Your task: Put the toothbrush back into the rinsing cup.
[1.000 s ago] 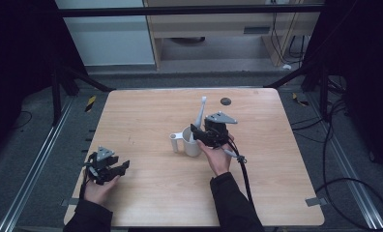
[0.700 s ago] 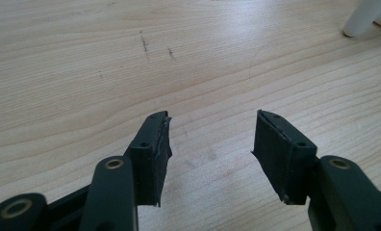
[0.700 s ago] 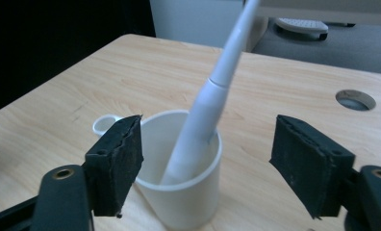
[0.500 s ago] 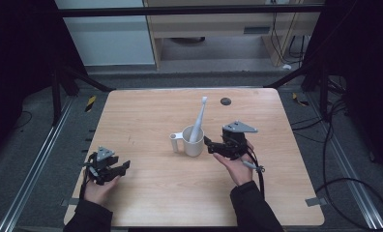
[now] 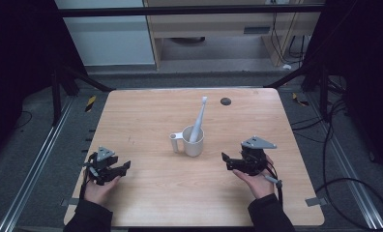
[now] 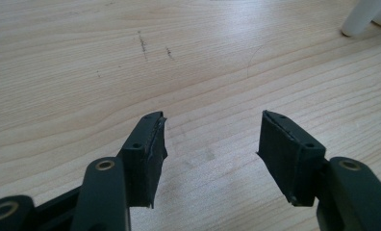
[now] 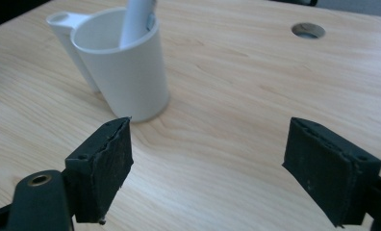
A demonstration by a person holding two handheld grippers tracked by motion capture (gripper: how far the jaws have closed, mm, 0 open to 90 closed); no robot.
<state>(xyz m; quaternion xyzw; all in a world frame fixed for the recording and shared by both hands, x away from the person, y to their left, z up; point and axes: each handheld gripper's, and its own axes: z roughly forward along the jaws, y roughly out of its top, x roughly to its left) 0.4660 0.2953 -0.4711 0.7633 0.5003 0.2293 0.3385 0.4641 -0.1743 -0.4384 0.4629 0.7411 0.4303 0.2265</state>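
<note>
Your left gripper [image 5: 106, 167] sat near the table's [image 5: 151, 116] left front corner, jaws spread and empty, well apart from the cup [image 5: 193, 141]. The cup stood upright mid-table, handle toward your left, with a toothbrush [image 5: 198, 120] leaning in it, its long axis tilted up and away from you. Your right gripper [image 5: 238, 163] lay nearer, jaws spread wide, empty, the cup ahead to its left, so it looked better placed to reach.
</note>
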